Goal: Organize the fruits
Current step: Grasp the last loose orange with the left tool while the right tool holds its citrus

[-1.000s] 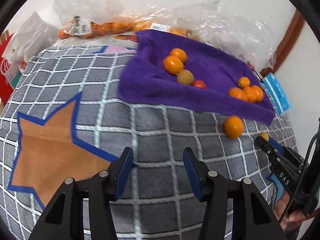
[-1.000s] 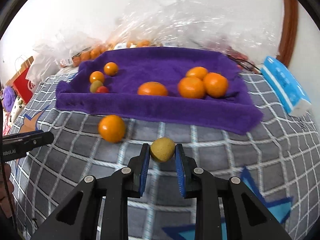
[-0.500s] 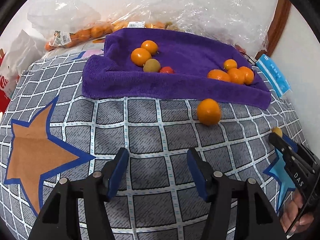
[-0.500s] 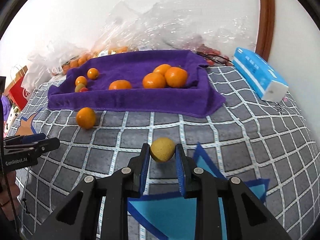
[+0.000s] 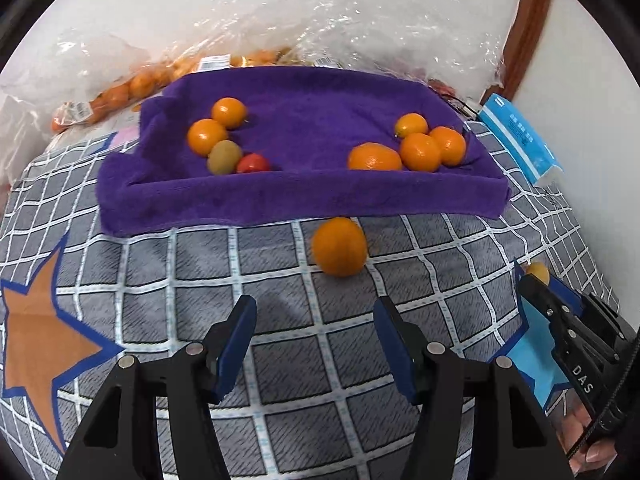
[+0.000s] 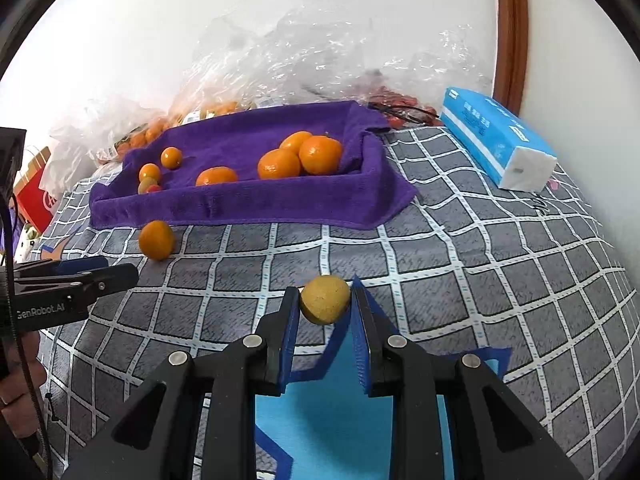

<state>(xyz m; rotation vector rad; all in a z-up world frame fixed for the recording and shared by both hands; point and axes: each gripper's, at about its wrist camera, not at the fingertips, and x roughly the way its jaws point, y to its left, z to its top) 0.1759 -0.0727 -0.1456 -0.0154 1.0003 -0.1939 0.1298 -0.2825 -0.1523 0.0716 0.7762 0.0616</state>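
1. A checked grey bedspread (image 5: 168,312) carries a purple towel (image 5: 312,200) holding sorted fruit near its far edge.
2. My left gripper (image 5: 316,340), jaws spread and empty, faces a loose orange (image 5: 339,246) at the towel's near edge; I judge grabbing it comes next.
3. My right gripper (image 6: 326,304) pinches a yellow-green fruit (image 6: 325,298) above the bedspread, ready to carry to the towel.

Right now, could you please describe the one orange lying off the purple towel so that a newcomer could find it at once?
Start at the purple towel spread across the grey checked bedspread. Just in front of its near edge, on the bare checks, sits a single orange. Every other loose orange lies on the towel in clusters; this one lies alone, ahead of the open left gripper.
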